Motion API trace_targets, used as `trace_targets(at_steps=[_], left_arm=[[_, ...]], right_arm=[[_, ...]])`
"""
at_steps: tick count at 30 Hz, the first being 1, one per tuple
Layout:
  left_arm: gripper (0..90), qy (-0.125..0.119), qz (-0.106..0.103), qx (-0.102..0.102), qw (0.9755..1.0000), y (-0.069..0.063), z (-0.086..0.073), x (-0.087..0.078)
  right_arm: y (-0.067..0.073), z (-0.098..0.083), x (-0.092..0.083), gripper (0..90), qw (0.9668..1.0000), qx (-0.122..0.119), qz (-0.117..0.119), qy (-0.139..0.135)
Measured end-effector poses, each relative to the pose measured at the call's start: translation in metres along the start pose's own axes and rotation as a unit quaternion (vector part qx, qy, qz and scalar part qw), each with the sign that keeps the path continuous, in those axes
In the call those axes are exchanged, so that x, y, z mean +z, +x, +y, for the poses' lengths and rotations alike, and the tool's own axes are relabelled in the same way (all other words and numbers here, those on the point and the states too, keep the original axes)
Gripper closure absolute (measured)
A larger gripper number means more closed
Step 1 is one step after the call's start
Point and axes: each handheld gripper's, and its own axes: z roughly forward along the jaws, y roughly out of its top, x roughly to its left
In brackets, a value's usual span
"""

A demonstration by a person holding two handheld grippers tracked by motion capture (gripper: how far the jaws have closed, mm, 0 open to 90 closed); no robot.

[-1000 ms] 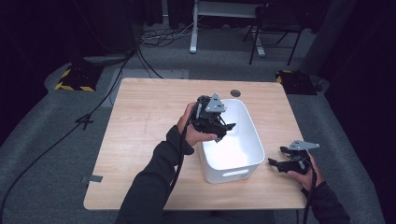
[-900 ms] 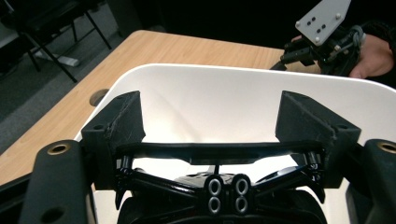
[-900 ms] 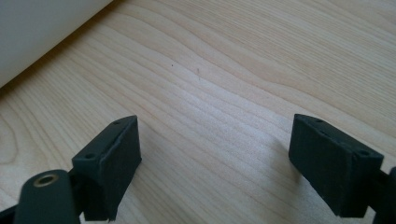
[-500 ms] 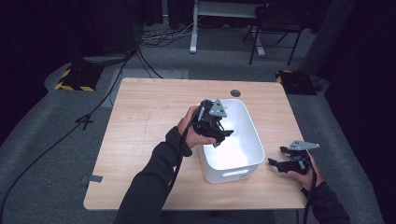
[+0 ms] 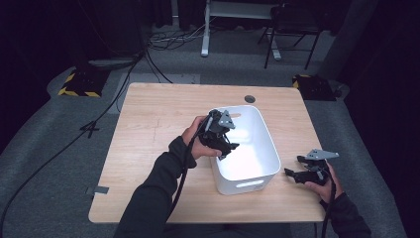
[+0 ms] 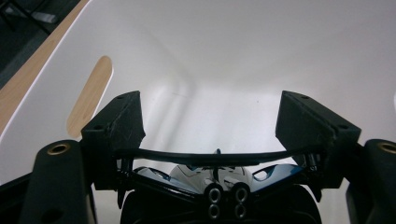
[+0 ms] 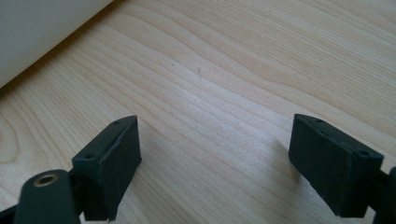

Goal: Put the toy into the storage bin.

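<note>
My left gripper (image 5: 229, 148) (image 6: 210, 116) is clamped as tight as it goes on a black-and-blue thing (image 6: 205, 175). A thin black band of it runs from one pad to the other, and glossy blue and white parts sit just below it; I cannot tell what kind of thing it is. I hold it tipped down into the white bin (image 5: 242, 183) (image 6: 280, 46), over the wall at the bin's 10 o'clock in the high view, so the thing hangs inside the bin, above its floor. In the left gripper view the bin's smooth white inside lies ahead of the jaws, and at 10 o'clock a handle slot (image 6: 91, 100) shows wood through it. My right gripper (image 5: 289, 173) (image 7: 215, 154) rests low at the bin's 4 o'clock, near it but apart, its jaws spread wide with just bare wood between them. The bin's outer wall (image 7: 42, 32) lies at 11 o'clock in the right gripper view. The bin stands on the wooden table (image 5: 153, 124) (image 7: 233, 70), with a small round hole (image 5: 249, 98) at the bin's 12 o'clock.
</note>
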Motion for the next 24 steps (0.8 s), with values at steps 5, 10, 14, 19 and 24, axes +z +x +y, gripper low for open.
trace_targets(at_steps=[5, 10, 14, 19, 24], left_arm=[[24.2, 0.010, -0.007, 0.001, 0.9999, -0.001, -0.004, 0.002], [24.1, 0.024, -0.015, 0.008, 0.9996, -0.002, -0.003, 0.004], [24.1, 0.037, -0.023, 0.017, 0.9989, -0.003, -0.003, 0.007], [24.1, 0.054, -0.034, 0.015, 0.9979, -0.004, -0.004, 0.012], [24.1, 0.071, -0.045, 0.018, 0.9963, -0.005, -0.005, 0.014]], right_arm=[[0.000, 0.000, 0.000, 16.8, 1.0000, 0.000, 0.000, 0.001], [0.000, 0.000, 0.000, 16.8, 1.0000, 0.000, 0.000, 0.000], [0.000, 0.000, 0.000, 16.8, 1.0000, 0.000, 0.000, 0.000], [0.000, 0.000, 0.000, 16.8, 1.0000, 0.000, 0.000, 0.000], [0.000, 0.000, 0.000, 16.8, 1.0000, 0.000, 0.000, 0.000]])
